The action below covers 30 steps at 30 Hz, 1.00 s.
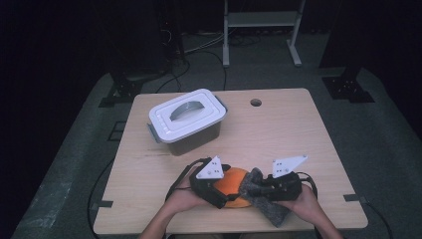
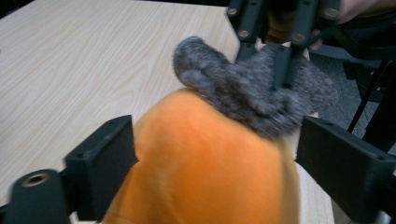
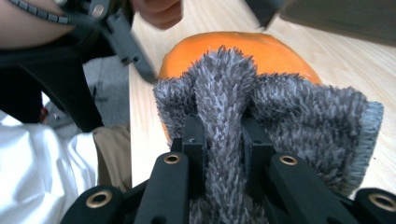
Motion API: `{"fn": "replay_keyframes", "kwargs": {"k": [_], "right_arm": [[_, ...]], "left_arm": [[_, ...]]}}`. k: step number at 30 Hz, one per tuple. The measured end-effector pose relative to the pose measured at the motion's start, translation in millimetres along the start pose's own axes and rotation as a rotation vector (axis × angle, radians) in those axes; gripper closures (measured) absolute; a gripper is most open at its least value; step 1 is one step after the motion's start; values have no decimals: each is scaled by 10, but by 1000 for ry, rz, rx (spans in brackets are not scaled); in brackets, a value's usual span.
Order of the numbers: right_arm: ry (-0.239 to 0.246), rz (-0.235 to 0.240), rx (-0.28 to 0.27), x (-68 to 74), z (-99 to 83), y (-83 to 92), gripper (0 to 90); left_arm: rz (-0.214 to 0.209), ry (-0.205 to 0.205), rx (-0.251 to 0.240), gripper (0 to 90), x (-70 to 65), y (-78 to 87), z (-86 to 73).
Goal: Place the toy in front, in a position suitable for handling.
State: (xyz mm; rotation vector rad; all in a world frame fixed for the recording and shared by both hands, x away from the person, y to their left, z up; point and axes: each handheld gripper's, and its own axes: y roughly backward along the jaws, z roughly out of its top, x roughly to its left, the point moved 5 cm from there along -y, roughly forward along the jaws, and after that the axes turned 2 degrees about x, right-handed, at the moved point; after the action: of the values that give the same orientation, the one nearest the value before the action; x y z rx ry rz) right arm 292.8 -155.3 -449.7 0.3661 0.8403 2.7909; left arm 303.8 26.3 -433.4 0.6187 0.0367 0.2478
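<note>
Hands at the near edge of the desk (image 1: 318,129) work two tools. Right tool (image 3: 223,135) is clenched on a bunched fold of grey fluffy cloth (image 3: 280,116): soft, light, limp, best pinched at a gathered ridge. Left tool (image 2: 210,154) is released, jaws wide on either side of an orange ball (image 2: 205,163), smooth-skinned, probably squashy and slippery. Cloth drapes the ball's far side. At eleven o'clock, farther off, stands a lidded white box (image 1: 186,119).

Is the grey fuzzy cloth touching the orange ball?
Touching. The left gripper view shows the grey fuzzy cloth lying on the orange ball, no gap between them.
</note>
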Motion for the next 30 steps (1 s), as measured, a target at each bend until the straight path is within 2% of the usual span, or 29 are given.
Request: {"fn": "replay_keyframes", "kwargs": {"k": [3, 4, 7, 9, 10, 11, 12, 13, 15, 16, 18, 20, 21, 22, 23, 24, 25, 26, 27, 28, 29, 30], "right_arm": [[-4, 1, 3, -17, -3, 16, 749], [-10, -3, 0, -32, -6, 28, 750], [-21, -1, 2, -69, 1, 73, 749], [-25, -9, -15, -87, 19, 108, 750], [-33, -27, -64, -90, 65, 153, 750], [-33, -27, -64, -90, 65, 153, 750], [-27, -47, -97, -81, 123, 164, 749], [-27, -47, -97, -81, 123, 164, 749], [-15, -48, -84, -62, 142, 119, 749], [-11, -42, -60, -49, 109, 41, 749], [-4, -30, -50, -28, 91, 2, 749], [4, -36, -47, -15, 93, -1, 749], [10, -42, -44, -9, 98, -2, 748], [16, -53, -40, -10, 102, 5, 749], [16, -53, -40, -10, 102, 5, 749], [16, -72, -40, -34, 109, 38, 748], [16, -72, -40, -34, 109, 38, 748], [12, -100, -58, -67, 128, 93, 749], [12, -100, -58, -67, 128, 93, 749], [5, -119, -77, -93, 153, 144, 749], [5, -119, -77, -93, 153, 144, 749], [5, -141, -93, -115, 171, 176, 749]], "left_arm": [[-12, 16, 60, 92, 36, -60, -82], [-17, 22, 60, 94, 41, -75, -108], [-18, 35, 42, 243, 56, -75, -136], [-23, 33, 34, 286, 44, -83, -151], [-34, 11, 41, 287, 11, -88, -156], [-34, 11, 41, 285, 11, -88, -156], [-28, -4, 53, 278, -12, -91, -139], [-28, -4, 53, 268, -12, -91, -139], [-34, -1, 60, 249, -9, -80, -125], [-43, 1, 60, 173, -8, -72, -115], [-47, -10, 48, 109, -16, -67, -96], [-47, -1, 52, 99, -16, -92, -88], [-40, -2, 59, 99, -12, -103, -89], [-34, -7, 66, 181, -8, -107, -94], [-28, -12, 64, 181, -6, -105, -96], [-3, -24, 39, 322, -2, -91, -87], [-3, -24, 39, 377, -2, -91, -87], [36, -47, -1, 411, -14, -84, -56], [36, -47, -1, 426, -14, -84, -56], [72, -61, -26, 432, -20, -91, -16], [72, -61, -26, 433, -20, -91, -16], [107, -59, -55, 433, -13, -107, 12]]}}
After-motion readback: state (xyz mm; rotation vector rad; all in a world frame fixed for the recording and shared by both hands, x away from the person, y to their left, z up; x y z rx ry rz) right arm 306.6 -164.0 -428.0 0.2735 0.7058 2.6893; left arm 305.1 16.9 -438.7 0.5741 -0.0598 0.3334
